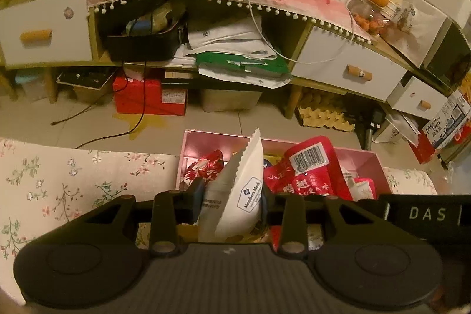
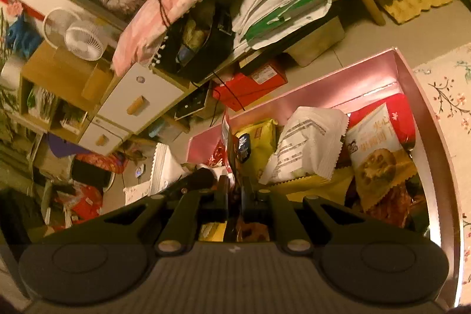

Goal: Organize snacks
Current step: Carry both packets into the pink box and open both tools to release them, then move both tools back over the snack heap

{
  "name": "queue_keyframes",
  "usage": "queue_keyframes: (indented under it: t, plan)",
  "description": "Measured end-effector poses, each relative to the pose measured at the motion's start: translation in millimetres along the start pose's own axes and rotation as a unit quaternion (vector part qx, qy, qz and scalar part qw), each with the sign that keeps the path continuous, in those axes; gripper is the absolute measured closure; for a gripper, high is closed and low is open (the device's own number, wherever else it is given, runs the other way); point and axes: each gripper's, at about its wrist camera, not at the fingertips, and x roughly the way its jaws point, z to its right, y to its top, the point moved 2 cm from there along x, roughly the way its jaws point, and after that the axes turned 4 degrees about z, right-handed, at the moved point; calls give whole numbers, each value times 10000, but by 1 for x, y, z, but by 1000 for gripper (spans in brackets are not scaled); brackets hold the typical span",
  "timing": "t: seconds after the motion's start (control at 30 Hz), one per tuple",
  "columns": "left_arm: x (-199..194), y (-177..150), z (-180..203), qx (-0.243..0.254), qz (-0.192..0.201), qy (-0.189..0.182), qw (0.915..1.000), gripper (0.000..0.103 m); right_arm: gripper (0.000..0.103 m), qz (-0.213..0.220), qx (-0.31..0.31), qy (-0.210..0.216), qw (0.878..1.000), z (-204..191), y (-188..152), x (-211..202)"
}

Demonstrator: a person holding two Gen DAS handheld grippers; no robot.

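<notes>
A pink box [image 1: 212, 139] on the floral cloth holds several snack packets. My left gripper [image 1: 232, 196] is shut on a white Member's Mark packet [image 1: 245, 184], held upright over the box's near edge. A red barcode packet [image 1: 309, 167] lies to its right. In the right wrist view the same pink box [image 2: 426, 119] holds a white packet [image 2: 309, 143], a yellow packet [image 2: 259, 137] and a cookie packet [image 2: 376, 149]. My right gripper [image 2: 234, 190] is shut on the thin edge of a dark snack packet [image 2: 228, 137], seen edge-on above the box.
A low cabinet with white drawers [image 1: 44, 31] and cluttered shelves stands behind the box. A red carton [image 1: 147, 96], egg trays [image 1: 323, 114] and black cables [image 1: 138, 108] lie on the tiled floor. The floral cloth [image 1: 59, 181] spreads left of the box.
</notes>
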Motion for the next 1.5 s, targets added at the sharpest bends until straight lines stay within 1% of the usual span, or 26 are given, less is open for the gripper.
queue_keyframes:
  t: [0.03, 0.1, 0.17, 0.23, 0.3, 0.37, 0.43, 0.53, 0.6, 0.8, 0.87, 0.9, 0.93, 1.0, 1.07, 1.13, 1.2, 1.27, 1.33, 1.4, 1.47, 1.5]
  plan:
    - [-1, 1, -1, -39, 11, -15, 10000, 59, 96, 12, -50, -15, 10000, -1, 0, -2]
    - [-4, 4, -1, -50, 95, -31, 9999, 55, 89, 81, -135, -58, 9999, -1, 1, -8]
    - [-9, 7, 1, 23, 207, -49, 9998, 52, 85, 154, -148, -112, 9997, 1, 3, -13]
    - [-12, 9, 4, 129, 268, -92, 9995, 51, 81, 244, -156, -177, 9994, 3, 6, -18]
    - [-13, 9, 8, 247, 286, -128, 9992, 51, 81, 316, -120, -221, 9992, 6, 7, -23]
    - [-15, 7, 8, 220, 324, -120, 9992, 51, 81, 358, -55, -207, 9991, 11, 8, -29]
    - [-16, 6, 3, -17, 360, -154, 9992, 51, 81, 425, 9, -190, 9989, 16, 6, -36]
    - [-19, 8, -15, -501, 456, -186, 9975, 51, 81, 448, 117, -194, 9987, 28, 3, -43]
    - [-19, 7, -21, -601, 464, -156, 9970, 52, 81, 416, 230, -211, 9986, 35, 2, -45]
    - [-17, 0, -28, -605, 471, -108, 9970, 51, 81, 368, 357, -160, 9986, 38, 0, -48]
    - [-14, -1, -21, -394, 516, -101, 9978, 53, 81, 319, 358, -152, 9987, 36, -2, -47]
    - [-13, -1, -16, -269, 523, -130, 9982, 57, 81, 306, 350, -151, 9988, 34, -3, -46]
    - [-11, 0, -12, -217, 499, -222, 9983, 57, 81, 292, 331, -144, 9989, 31, -4, -45]
    - [-7, -1, -8, -276, 358, -441, 9980, 58, 81, 260, 288, -119, 9992, 29, -5, -45]
    - [-5, -2, -7, -280, 282, -487, 9980, 57, 81, 213, 233, -92, 9995, 26, -7, -45]
    - [-8, -2, -11, -299, 296, -477, 9980, 55, 81, 189, 193, -79, 9996, 24, -9, -45]
    - [-15, -3, -16, -286, 327, -488, 9979, 42, 81, 189, 166, -83, 9996, 24, -10, -47]
    - [-22, -4, -18, -268, 384, -456, 9979, 36, 81, 193, 203, -109, 9995, 25, -10, -50]
    - [-31, -5, -22, -338, 394, -458, 9976, 35, 81, 212, 286, -122, 9993, 26, -11, -55]
    - [-42, -7, -25, -506, 385, -554, 9964, 33, 81, 218, 360, -156, 9990, 27, -13, -62]
    - [-54, -10, -25, -572, 377, -589, 9959, 31, 81, 222, 407, -302, 9985, 27, -15, -72]
    - [-62, -13, -24, -577, 374, -579, 9960, 29, 81, 210, 411, -454, 9979, 26, -17, -77]
